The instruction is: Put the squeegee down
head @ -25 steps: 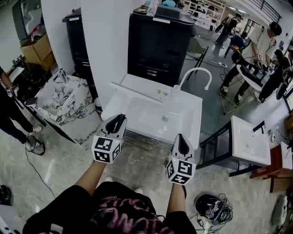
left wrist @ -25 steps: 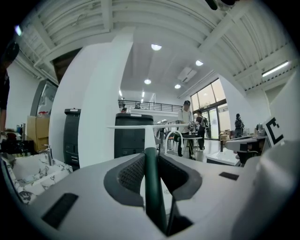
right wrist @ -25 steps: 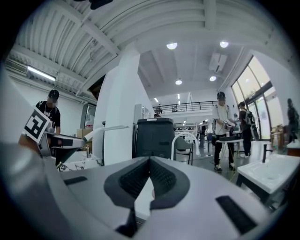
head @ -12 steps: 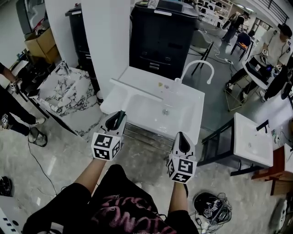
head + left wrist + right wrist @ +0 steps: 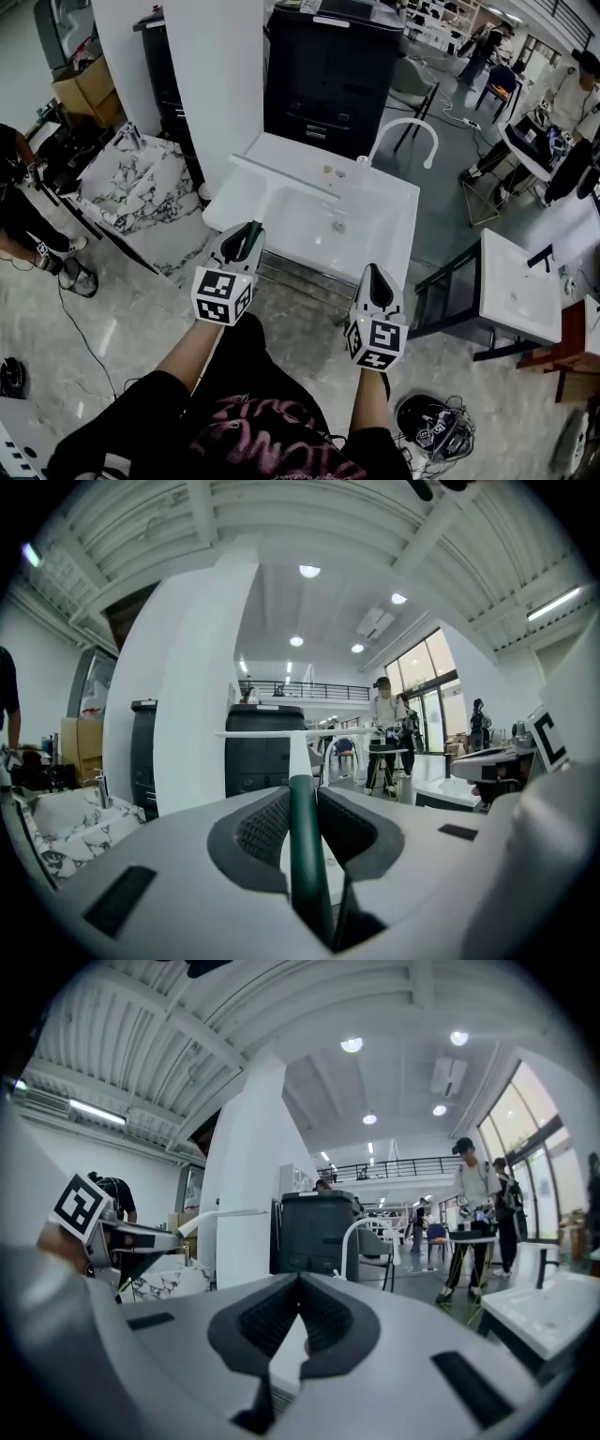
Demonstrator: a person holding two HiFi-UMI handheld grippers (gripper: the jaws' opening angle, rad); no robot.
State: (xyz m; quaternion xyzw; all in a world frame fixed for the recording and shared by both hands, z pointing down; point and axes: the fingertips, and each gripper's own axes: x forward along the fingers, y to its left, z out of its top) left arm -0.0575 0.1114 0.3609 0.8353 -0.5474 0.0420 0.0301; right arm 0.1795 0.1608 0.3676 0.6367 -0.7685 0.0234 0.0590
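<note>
**L grip on squeegee, over sink; R shut, empty**

L gripper: jaws clamped on the dark green handle of the squeegee. Handle runs up the centre betw. the ribbed pads, then turns into a white neck w/ a white blade bar across the top, roughly level in the left gripper view.

R gripper: jaws together at the tips, nothing betw. them. Only pale surface shows thru the slot lower down.

Head view: L gripper is at the front-left edge of the white sink. The squeegee reaches out from it, w/ the blade lying diagonally over the sink's rear-left part. Can't tell if the blade touches the sink top or is just above it. R gripper is at the front-right edge of the sink, apart from the L gripper, marker cubes toward the cam.

In the right gripper view the squeegee blade shows at left as a white bar beside the L gripper's marker cube.

Surroundings: white arched faucet at the sink's rear. Black cabinet behind it, beside a white column. Marble-pattern basin to the left. Second white sink on a dark frame to the right. People stand at desks in the far right bkgd.
</note>
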